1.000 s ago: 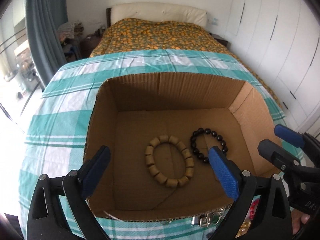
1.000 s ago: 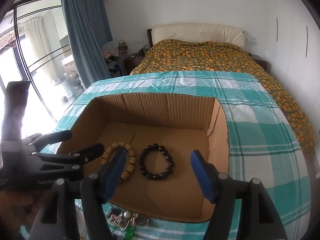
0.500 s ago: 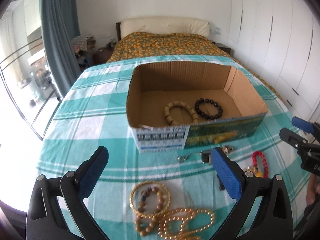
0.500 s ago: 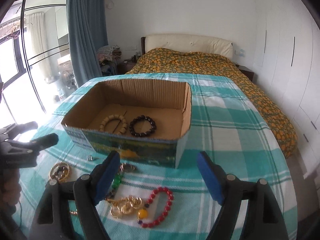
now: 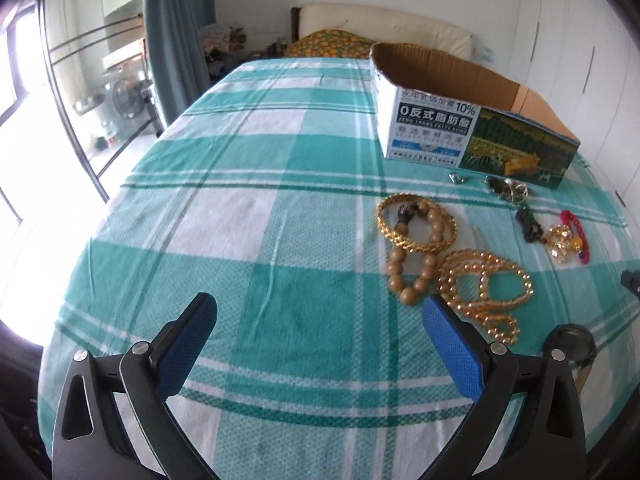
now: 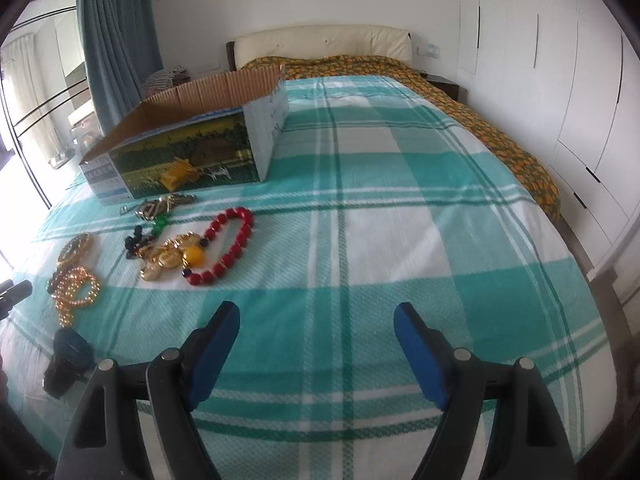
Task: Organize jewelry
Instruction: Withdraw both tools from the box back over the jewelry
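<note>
A: Both grippers sit low over the bed. The left gripper (image 5: 320, 328) is spread wide, blue pads apart, nothing but the teal checked blanket (image 5: 248, 240) between them.

B: Same on the other side. The right gripper (image 6: 316, 332) has its jaws parted and empty, and they have just been widening a touch, with only blanket in the gap.

A: So where is the jewelry? From the left view it lies to the right of the pads: a gold twisted bangle (image 5: 416, 226) overlapping a wooden bead bracelet (image 5: 412, 276), and just right of those a looped string of amber beads (image 5: 484, 292).

B: That amber string nearly meets the left gripper's right pad in the picture, but I can't tell whether they touch. From the right view I get the red bead bracelet (image 6: 228, 246) left of the pads, with a yellow bead and gold charms (image 6: 168, 258) lying against it.

A: Some dark green beads (image 6: 160, 222) lie just beyond those, and a small cluster of silvery pieces (image 5: 508, 190) close to the foot of the box.

B: The cardboard box (image 6: 180, 152) stands upright on the blanket beyond the whole scatter, open top, printed front facing us. Its inside is hidden from both views at this angle.

A: A dark object (image 6: 66, 360) lies at the lower left of the right view; what it is I can't make out.

B: Behind it all, an orange patterned cover (image 6: 480, 120) and white wardrobe doors (image 6: 580, 80).
</note>
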`<state>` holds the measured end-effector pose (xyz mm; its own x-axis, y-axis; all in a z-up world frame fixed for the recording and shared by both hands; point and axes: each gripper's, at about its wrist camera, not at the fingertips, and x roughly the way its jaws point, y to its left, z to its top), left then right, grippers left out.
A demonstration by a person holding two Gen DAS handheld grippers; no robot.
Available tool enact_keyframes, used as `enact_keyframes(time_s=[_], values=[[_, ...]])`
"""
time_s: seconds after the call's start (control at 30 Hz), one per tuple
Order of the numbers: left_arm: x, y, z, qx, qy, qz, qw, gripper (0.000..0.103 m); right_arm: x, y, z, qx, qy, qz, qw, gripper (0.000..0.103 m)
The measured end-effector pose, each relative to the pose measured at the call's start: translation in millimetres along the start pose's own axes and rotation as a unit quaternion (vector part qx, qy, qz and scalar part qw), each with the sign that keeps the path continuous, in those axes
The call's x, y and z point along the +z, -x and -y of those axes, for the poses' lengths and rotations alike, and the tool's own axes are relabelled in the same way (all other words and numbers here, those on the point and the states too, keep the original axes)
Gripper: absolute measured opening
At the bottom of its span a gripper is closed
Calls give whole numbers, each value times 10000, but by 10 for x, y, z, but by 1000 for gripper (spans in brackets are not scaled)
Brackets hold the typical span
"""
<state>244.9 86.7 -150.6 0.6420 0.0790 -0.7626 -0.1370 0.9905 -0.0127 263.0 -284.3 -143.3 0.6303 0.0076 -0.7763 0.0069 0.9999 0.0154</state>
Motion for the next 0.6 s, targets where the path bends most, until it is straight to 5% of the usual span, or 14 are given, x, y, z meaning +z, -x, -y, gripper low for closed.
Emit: enact_keyframes(time_s=[0.17, 0.6], values=[[-126, -82, -33, -59, 15, -77, 10000, 102, -124, -67, -49, -272, 207, -134, 9993, 81], [-150, -212, 6, 115, 43, -327, 9994, 103, -232, -74, -140, -198, 496, -69, 9985, 81]])
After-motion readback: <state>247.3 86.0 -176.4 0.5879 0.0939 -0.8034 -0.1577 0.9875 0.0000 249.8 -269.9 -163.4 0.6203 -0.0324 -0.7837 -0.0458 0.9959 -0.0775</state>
